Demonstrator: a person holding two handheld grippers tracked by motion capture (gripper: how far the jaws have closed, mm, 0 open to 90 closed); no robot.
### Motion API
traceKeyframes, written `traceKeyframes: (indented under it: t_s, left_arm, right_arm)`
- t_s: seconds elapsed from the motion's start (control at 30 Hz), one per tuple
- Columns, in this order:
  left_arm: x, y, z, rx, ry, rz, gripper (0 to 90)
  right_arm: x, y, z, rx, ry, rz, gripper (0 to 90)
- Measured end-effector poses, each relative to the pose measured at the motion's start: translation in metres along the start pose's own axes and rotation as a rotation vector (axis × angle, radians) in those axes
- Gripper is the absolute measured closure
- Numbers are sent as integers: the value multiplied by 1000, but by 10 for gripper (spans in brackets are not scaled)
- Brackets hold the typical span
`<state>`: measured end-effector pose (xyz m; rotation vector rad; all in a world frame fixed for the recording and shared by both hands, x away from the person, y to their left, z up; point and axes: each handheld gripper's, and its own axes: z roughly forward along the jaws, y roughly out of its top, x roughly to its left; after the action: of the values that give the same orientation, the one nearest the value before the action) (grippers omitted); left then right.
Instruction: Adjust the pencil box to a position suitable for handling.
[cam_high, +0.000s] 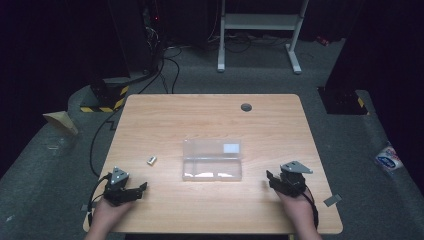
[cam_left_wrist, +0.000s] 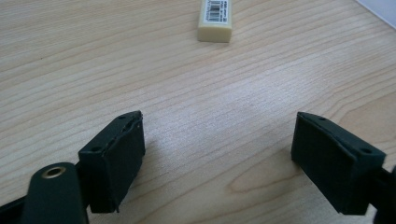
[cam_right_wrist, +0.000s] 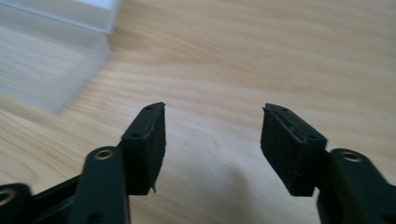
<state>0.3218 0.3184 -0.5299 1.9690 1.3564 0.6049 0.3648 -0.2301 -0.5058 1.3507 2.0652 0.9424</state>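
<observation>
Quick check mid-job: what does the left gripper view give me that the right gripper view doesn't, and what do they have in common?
Left gripper view: a small cream eraser with a barcode label lies ahead of the left hand-held gripper, apart from its open jaws. Right gripper view: the corner of the clear plastic box sits ahead and to the left of the right hand-held gripper, whose jaws are also open, nothing between them. Both share the bare wooden table.
</observation>
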Motion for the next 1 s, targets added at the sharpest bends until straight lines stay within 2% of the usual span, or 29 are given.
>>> traceKeyframes:
  t_s: [0.17,0.33,0.37,0.47,0.57,0.73,0.83,1.0]
  left_arm:
    - [1,0,0,8,25,-23,149]
    - [-1,-1,-1,8,39,-37,146]
    - [-1,-1,-1,8,42,-34,145]
    - [0,-1,-1,15,30,-28,130]
    - [1,1,1,42,33,-34,42]
    - [3,4,2,65,38,-29,13]
    - [3,6,-1,57,46,-8,12]
    - [5,11,-5,27,53,-24,12]
  right_arm:
    - [-15,-17,-5,50,-52,26,327]
    - [-21,-23,2,85,-48,71,171]
    - [-22,-22,3,85,-45,64,162]
    - [-21,-22,2,92,-46,65,142]
    - [-20,-22,3,93,-42,63,130]
    - [-20,-22,3,94,-40,65,131]
    - [-20,-22,3,94,-39,64,132]
    - [-19,-23,2,94,-47,66,137]
